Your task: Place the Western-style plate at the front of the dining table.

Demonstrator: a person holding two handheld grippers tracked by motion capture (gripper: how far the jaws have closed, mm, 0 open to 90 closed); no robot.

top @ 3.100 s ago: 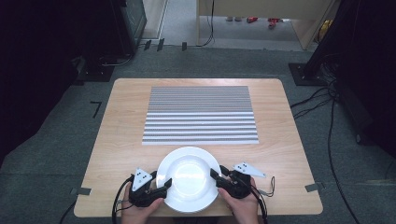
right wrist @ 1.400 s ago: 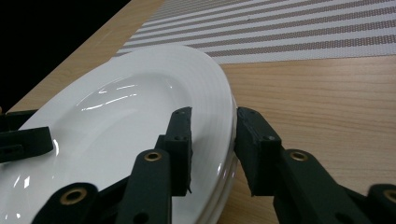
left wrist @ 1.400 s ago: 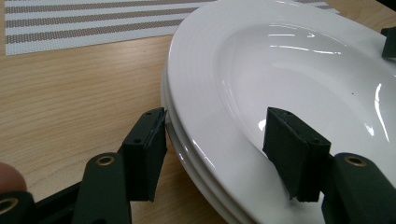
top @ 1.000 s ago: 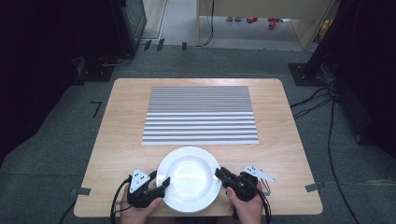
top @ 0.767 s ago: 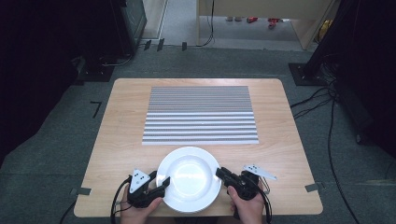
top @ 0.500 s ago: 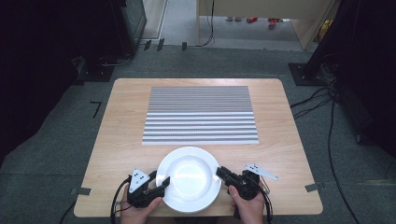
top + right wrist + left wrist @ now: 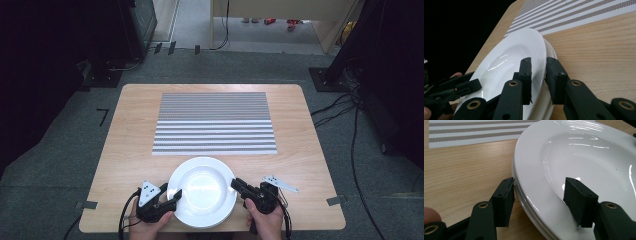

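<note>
- I am working a stack of white plates [image 7: 202,191] lying at the near edge of the table [image 7: 130,125], midway along it, just short of the striped mat [image 7: 214,122].
- I am holding the right gripper [image 7: 239,186] at the stack's right rim. In the right gripper view its jaws have just been closing and are now pinching the top plate [image 7: 509,62], one pad above the rim and one under it, over the plates beneath.
- I am keeping the left gripper [image 7: 173,196] at the left rim. In the left gripper view its jaws are standing apart, one pad against the outer edge of the stack and one hovering over the top plate's sloping inside; I judge nothing is clamped there yet.
- The relation that matters: the top plate is lying between the two grippers, rim to rim across the table, and both hands are equally near.
- I am judging the coming move to be a lift of the top plate, calling for the left jaws to close first.
- Open room is lying ahead on the mat and on bare wood toward both side edges; the near edge is leaving little margin.
</note>
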